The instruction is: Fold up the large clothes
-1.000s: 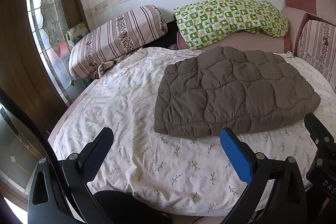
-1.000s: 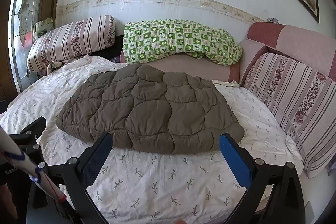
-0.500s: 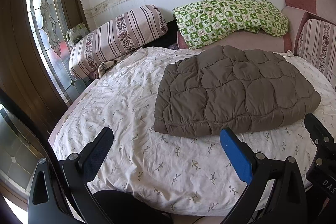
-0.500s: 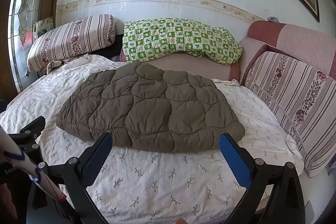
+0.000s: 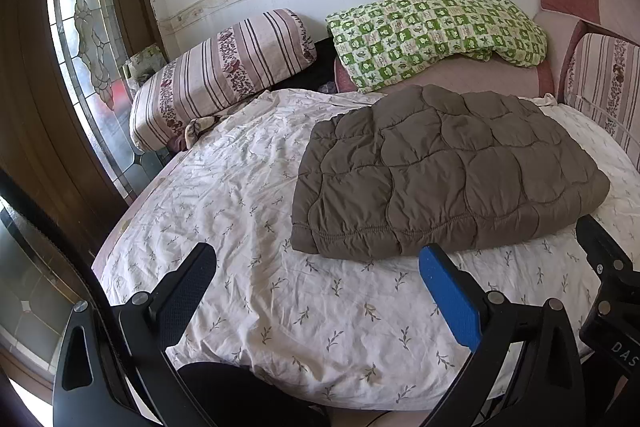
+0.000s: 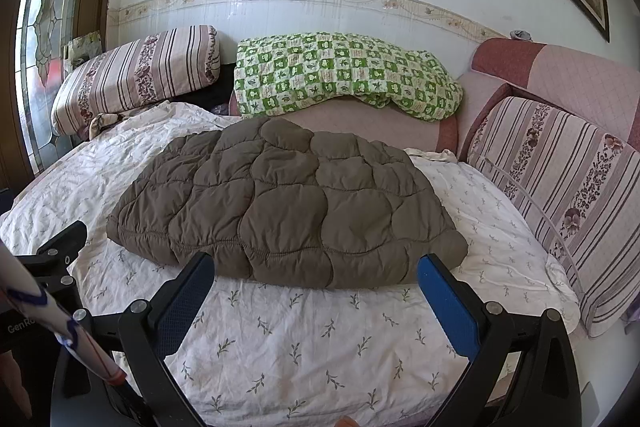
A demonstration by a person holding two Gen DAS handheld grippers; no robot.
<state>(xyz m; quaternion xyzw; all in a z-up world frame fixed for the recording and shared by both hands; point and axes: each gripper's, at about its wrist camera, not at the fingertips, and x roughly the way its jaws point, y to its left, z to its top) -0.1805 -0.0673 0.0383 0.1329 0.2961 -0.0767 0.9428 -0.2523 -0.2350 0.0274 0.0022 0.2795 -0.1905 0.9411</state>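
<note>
A brown quilted padded garment (image 5: 444, 171) lies folded in a compact bundle on the bed's white leaf-print sheet (image 5: 248, 211); it also shows in the right wrist view (image 6: 288, 203). My left gripper (image 5: 316, 283) is open and empty, above the sheet short of the bundle's near left corner. My right gripper (image 6: 316, 287) is open and empty, just short of the bundle's near edge. The right gripper's body shows at the right edge of the left wrist view (image 5: 608, 267).
A striped bolster pillow (image 5: 224, 75) and a green checked blanket (image 5: 432, 31) lie at the bed's far end. A striped cushion (image 6: 560, 187) and pink sofa back (image 6: 560, 75) line the right side. A glass-panelled door (image 5: 84, 47) stands at left.
</note>
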